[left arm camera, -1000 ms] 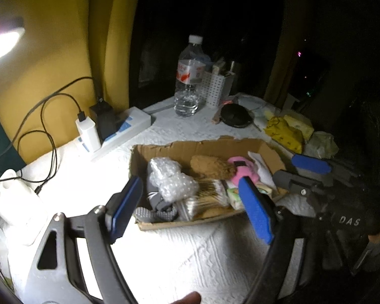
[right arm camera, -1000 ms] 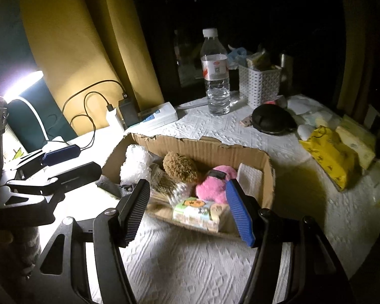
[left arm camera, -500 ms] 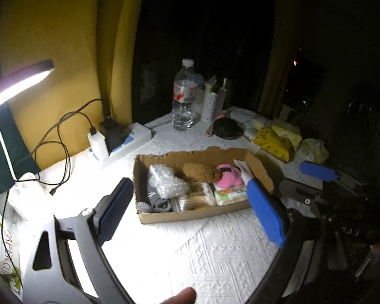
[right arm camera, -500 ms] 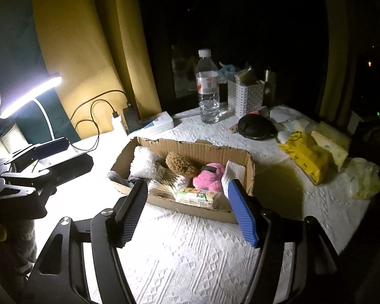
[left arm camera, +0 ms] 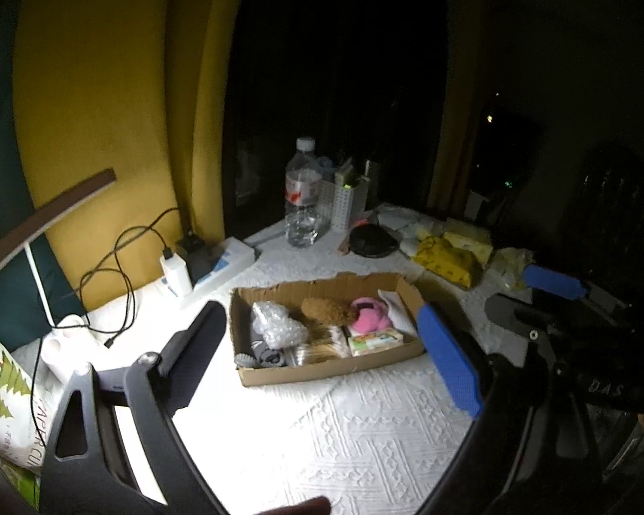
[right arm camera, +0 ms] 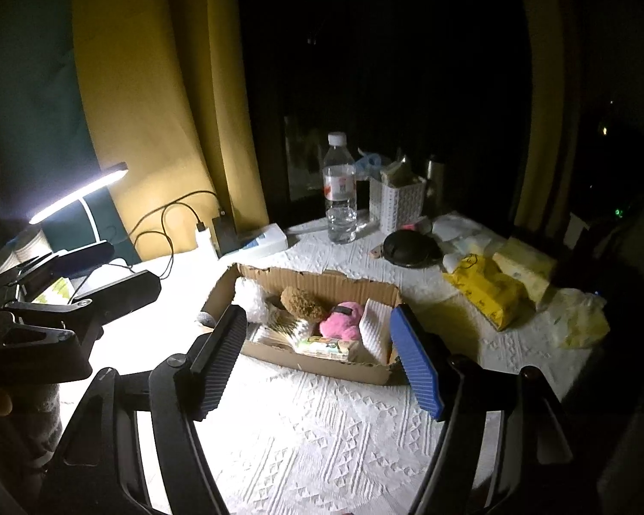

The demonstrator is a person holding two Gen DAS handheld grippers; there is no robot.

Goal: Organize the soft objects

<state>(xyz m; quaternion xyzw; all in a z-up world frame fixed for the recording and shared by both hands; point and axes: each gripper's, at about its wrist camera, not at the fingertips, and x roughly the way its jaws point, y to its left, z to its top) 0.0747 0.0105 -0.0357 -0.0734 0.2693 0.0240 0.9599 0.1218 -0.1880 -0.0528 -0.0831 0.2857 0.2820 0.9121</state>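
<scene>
A shallow cardboard box (left arm camera: 322, 372) (right arm camera: 317, 365) sits mid-table on a white cloth. It holds a pink plush toy (left arm camera: 368, 321) (right arm camera: 343, 322), a brown fuzzy toy (left arm camera: 324, 310) (right arm camera: 300, 300), bubble wrap (left arm camera: 274, 326), a grey sock (left arm camera: 262, 354), cotton swabs (left arm camera: 317, 347) and a tissue pack (left arm camera: 375, 339) (right arm camera: 328, 345). My left gripper (left arm camera: 317, 356) is open and empty, well back from the box. My right gripper (right arm camera: 317, 360) is open and empty, also back from it.
A water bottle (right arm camera: 340, 197), white basket (right arm camera: 397, 204), black round case (right arm camera: 410, 249), yellow packs (right arm camera: 489, 292), power strip with chargers (left arm camera: 210, 266) and a lit desk lamp (right arm camera: 79, 195) surround the box. White cloth (right arm camera: 322, 429) lies in front.
Both grippers have pulled back and up from the box, so it looks smaller and farther. Both stayed open and empty. The box contents have not moved.
</scene>
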